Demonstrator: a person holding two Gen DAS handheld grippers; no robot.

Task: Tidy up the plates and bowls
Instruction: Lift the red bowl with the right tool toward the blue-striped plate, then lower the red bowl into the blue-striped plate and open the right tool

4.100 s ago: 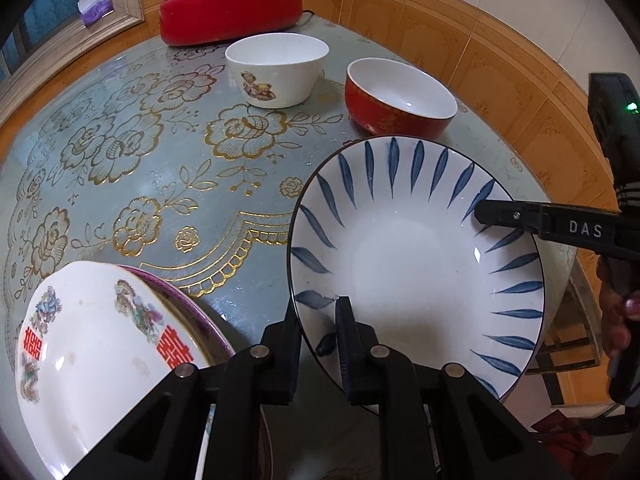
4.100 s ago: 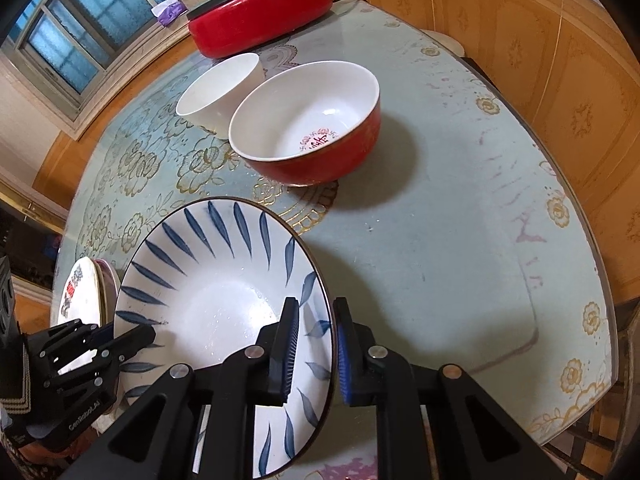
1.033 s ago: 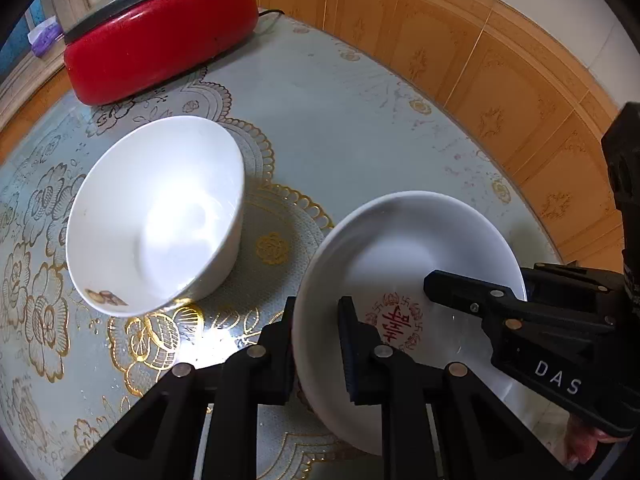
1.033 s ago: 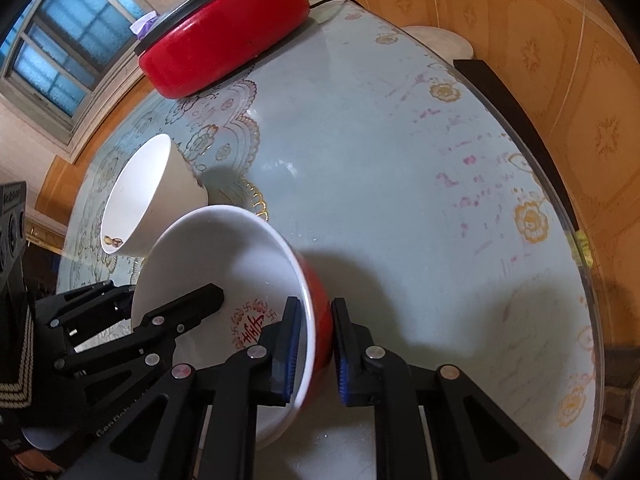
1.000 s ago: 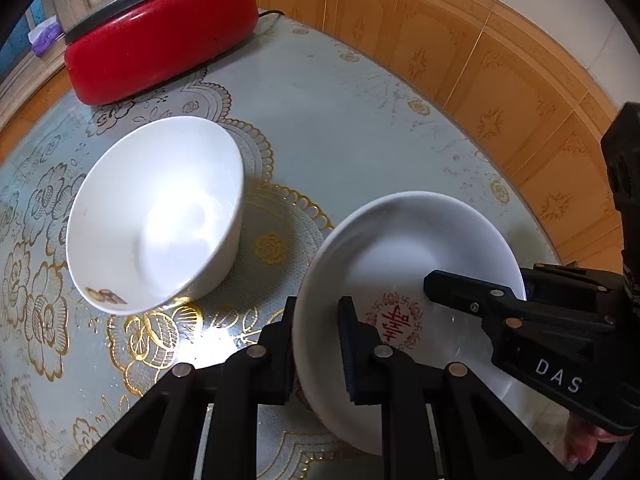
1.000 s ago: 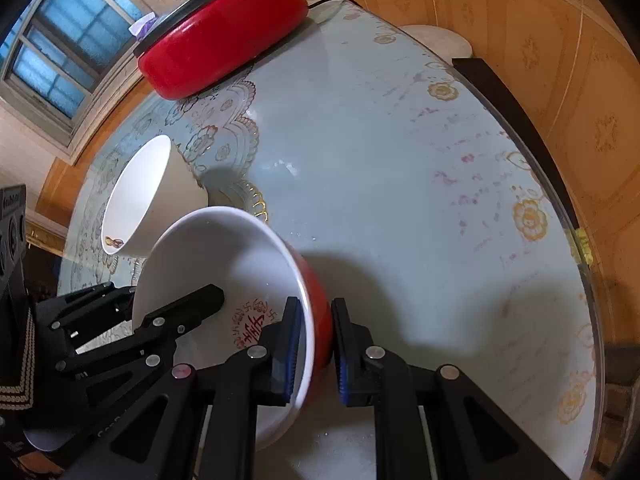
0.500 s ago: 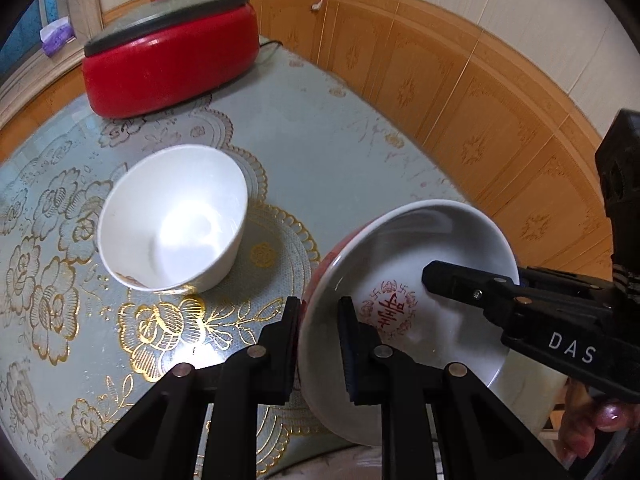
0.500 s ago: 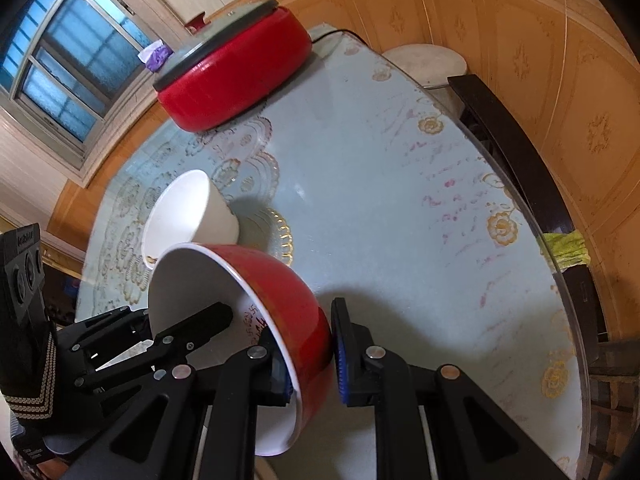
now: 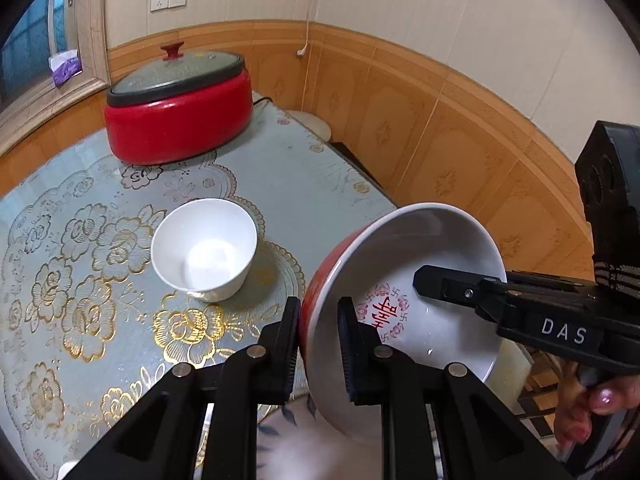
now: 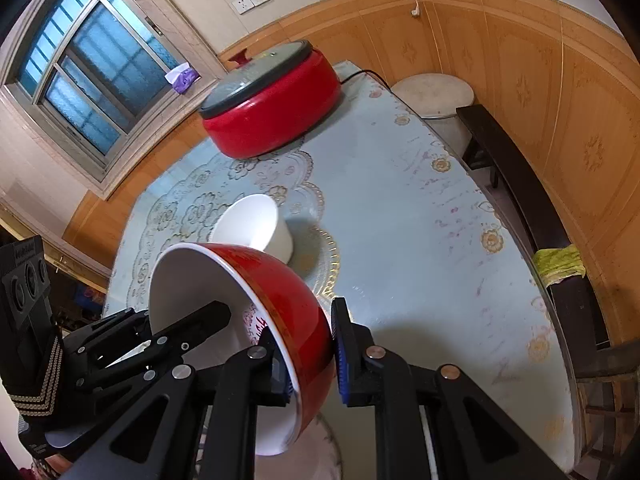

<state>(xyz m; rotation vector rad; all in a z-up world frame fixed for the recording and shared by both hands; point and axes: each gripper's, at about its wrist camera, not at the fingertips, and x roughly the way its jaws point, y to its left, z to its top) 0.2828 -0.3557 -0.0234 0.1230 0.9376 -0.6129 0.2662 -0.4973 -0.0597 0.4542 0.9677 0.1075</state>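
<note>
A: Our left tongs (image 9: 318, 320) are clamped on the near rim of the red bowl (image 9: 408, 280), one pad on the red outside, one on the white inside. The right tongs (image 10: 306, 348) pinch the opposite rim the same way.

B: A second ago that bowl sat on the tabletop (image 9: 304, 184) just beside the white bowl (image 9: 204, 250). Now we have it up in the air, tipped on its side, and the white bowl looks smaller and farther below us.

A: So the pickup is done and we are in the carry. The blurred blue-leaf plate (image 9: 288, 440) shows under the bowl at the bottom of the left view.

B: We judge the red bowl is headed either onto that plate or toward a bowl stack; we cannot tell which. The white bowl stands upright near the red electric pot (image 9: 178, 116), untouched.

A: With two rim grips on a tilted bowl, we should level it before setting it down.
</note>
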